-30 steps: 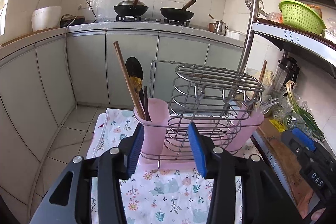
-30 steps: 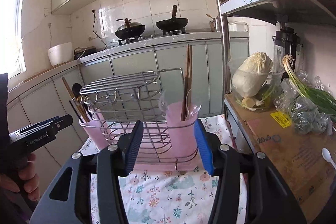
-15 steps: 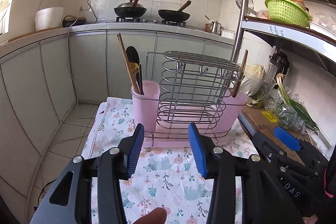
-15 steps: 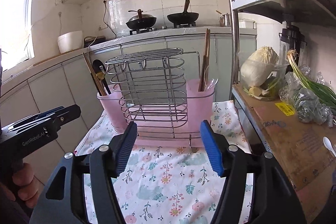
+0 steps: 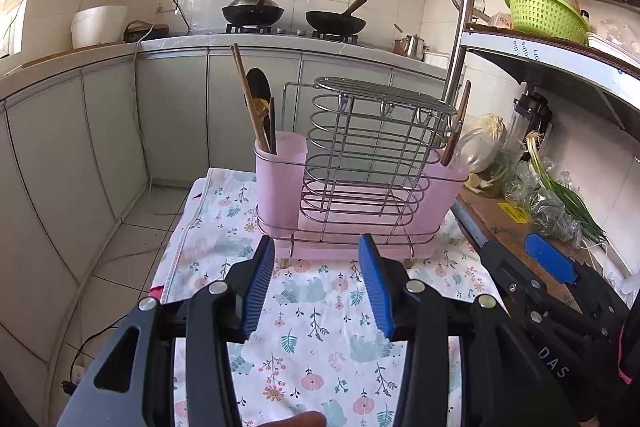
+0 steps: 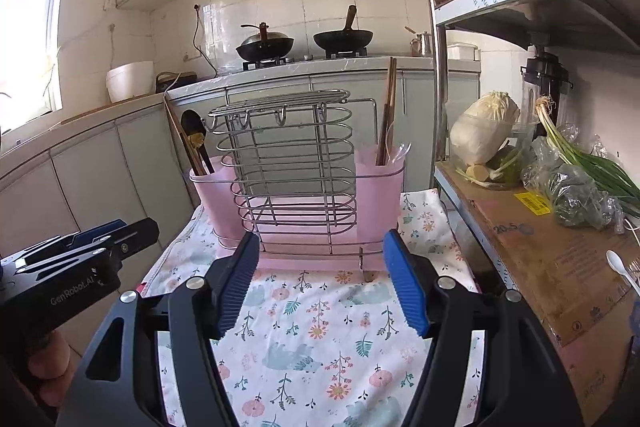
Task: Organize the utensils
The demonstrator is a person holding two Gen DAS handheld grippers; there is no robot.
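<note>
Two pink cups [image 5: 280, 171] in one wire rack [image 5: 372, 151]; two woks [image 5: 253, 11]; one green basket [image 5: 542, 14].

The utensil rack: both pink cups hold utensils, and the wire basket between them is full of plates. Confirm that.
Not quite. The right wrist view shows the wire basket empty. Both pink cups do hold utensils: chopsticks and a dark spoon in the left pink cup, chopsticks in the right pink cup.
</note>
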